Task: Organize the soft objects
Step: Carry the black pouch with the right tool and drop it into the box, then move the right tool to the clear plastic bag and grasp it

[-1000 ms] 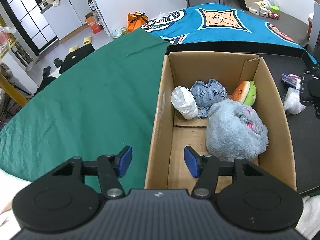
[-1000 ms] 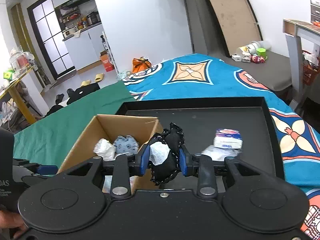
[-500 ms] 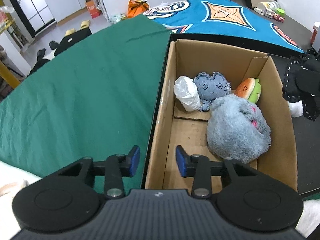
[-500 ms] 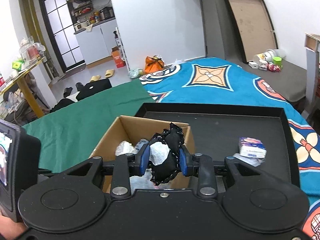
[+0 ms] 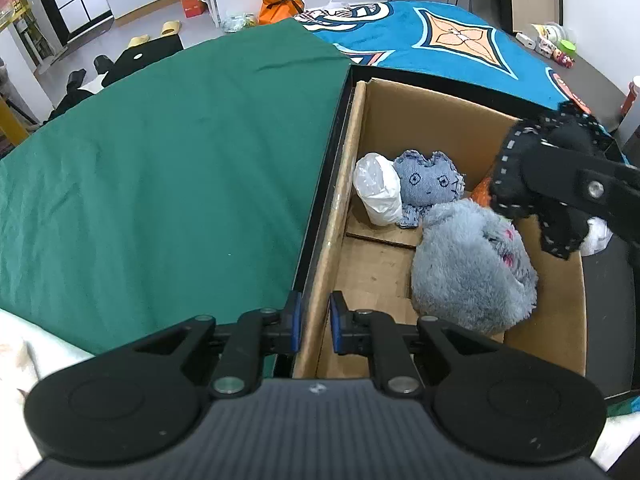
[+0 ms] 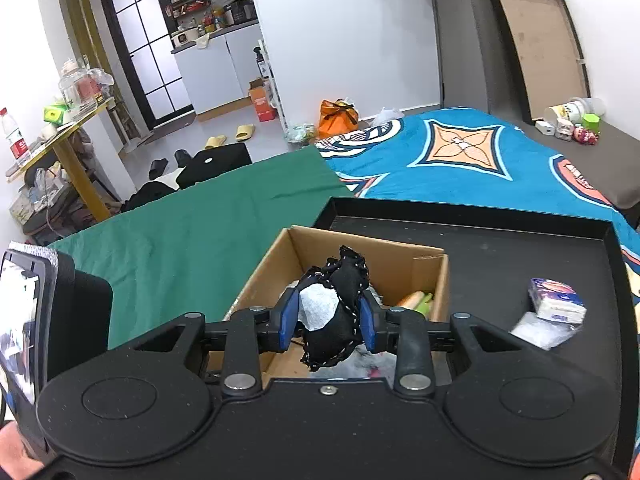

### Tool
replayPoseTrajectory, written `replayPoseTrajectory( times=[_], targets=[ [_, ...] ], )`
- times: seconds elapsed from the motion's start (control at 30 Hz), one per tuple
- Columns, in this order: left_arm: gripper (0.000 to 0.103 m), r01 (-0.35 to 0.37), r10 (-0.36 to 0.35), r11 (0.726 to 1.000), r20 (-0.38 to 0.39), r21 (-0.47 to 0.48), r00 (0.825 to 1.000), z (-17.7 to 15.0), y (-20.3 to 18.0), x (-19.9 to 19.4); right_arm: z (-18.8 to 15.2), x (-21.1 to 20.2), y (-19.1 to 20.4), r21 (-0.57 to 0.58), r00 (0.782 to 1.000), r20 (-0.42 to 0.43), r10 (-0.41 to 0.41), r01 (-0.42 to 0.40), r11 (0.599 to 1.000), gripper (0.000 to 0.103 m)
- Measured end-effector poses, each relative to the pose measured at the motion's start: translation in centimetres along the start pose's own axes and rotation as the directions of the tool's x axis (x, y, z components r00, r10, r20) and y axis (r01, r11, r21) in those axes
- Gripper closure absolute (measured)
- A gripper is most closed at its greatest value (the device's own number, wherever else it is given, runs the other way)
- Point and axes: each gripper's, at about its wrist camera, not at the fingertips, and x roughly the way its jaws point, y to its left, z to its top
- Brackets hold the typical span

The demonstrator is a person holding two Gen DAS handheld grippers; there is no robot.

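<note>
Since a second ago your left gripper [image 5: 312, 322] has drawn its blue pads together from wide apart, and they are now pinching the near left wall of the cardboard box [image 5: 332, 216], one pad outside and one inside. Your right gripper [image 6: 327, 320] has carried its load across from beside the box to above its open top.

That right gripper is clamping a black soft toy [image 6: 340, 312] between its pads. The toy is looking like dark felt with pale dashed stitching running round its edges and a white patch on the side facing the left pad; its lower edge is hanging below the fingers. In the left wrist view it is showing at the box's right side, over the wall.

Inside the box, a fluffy grey-blue plush [image 5: 472, 268] with pink markings is lying against the right wall. Behind it a denim-blue stuffed figure [image 5: 428, 184] with a stitched face is leaning beside a white crumpled bag [image 5: 378, 188].

The box is sitting in a black tray [image 6: 520, 248] on the bed, with a small tissue pack [image 6: 556, 300] lying in the tray to the right.
</note>
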Motion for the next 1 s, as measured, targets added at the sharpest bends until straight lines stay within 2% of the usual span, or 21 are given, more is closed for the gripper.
replayPoseTrajectory(
  times=[0.13,0.2,0.27,0.5,0.67,1.0],
  targets=[
    [0.089,0.009,-0.009,1.0,-0.001,-0.009,1.0,0.0,0.2,0.1,0.5,0.5,0.5,0.009,1.0,-0.007,0.014,-0.014,1.0,0.066],
    [0.089,0.012,-0.012,1.0,-0.001,-0.01,1.0,0.1,0.3,0.1,0.8,0.5,0.6,0.024,0.999,-0.004,0.036,-0.035,0.999,0.05],
    [0.089,0.016,-0.016,1.0,-0.002,-0.014,1.0,0.1,0.4,0.2,1.0,0.6,0.7,0.031,0.999,-0.004,0.051,-0.051,0.998,0.044],
    [0.089,0.007,-0.007,1.0,-0.002,-0.023,1.0,0.2,0.2,0.1,0.4,0.5,-0.5,0.062,1.0,-0.016,0.025,-0.024,0.998,0.044],
    [0.087,-0.03,0.03,0.999,0.014,0.011,0.999,0.2,-0.8,-0.3,-0.7,-0.2,-2.4,0.099,0.999,-0.031,-0.021,0.024,0.995,0.044],
    [0.082,-0.071,0.071,0.996,0.006,0.048,0.997,0.3,-1.7,-0.3,-2.3,-1.6,-5.6,0.134,0.997,-0.037,-0.06,0.065,0.989,0.044]
  ],
)
